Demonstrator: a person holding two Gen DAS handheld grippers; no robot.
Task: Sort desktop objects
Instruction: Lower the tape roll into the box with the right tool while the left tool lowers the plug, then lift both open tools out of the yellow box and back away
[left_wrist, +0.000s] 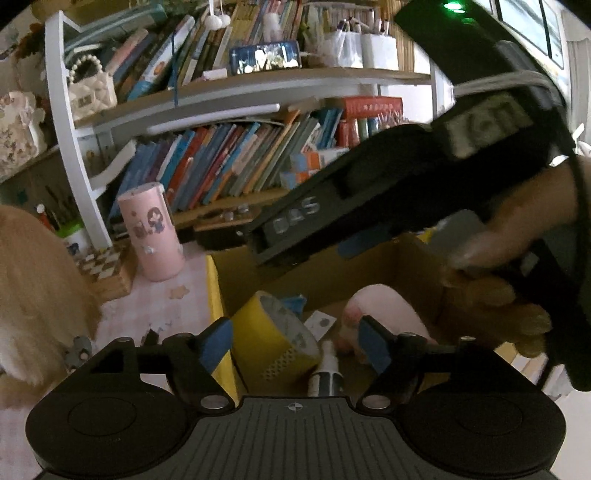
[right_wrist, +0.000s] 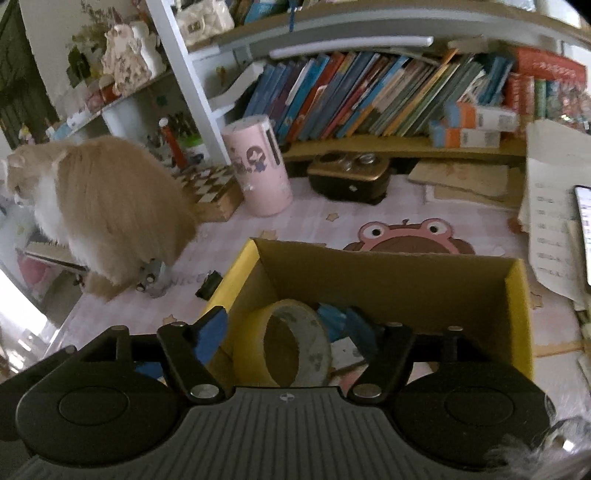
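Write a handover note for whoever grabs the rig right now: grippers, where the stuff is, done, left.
Left gripper: open, empty, over the near edge of the cardboard box.
Right gripper: open, empty, also over the box.
In the box: yellow tape roll, pink plush, small spray bottle, some blue and white bits.
Still on the mat: small black item beside the box and a grey toy under the cat.
Left: probably those two; mind the cat.
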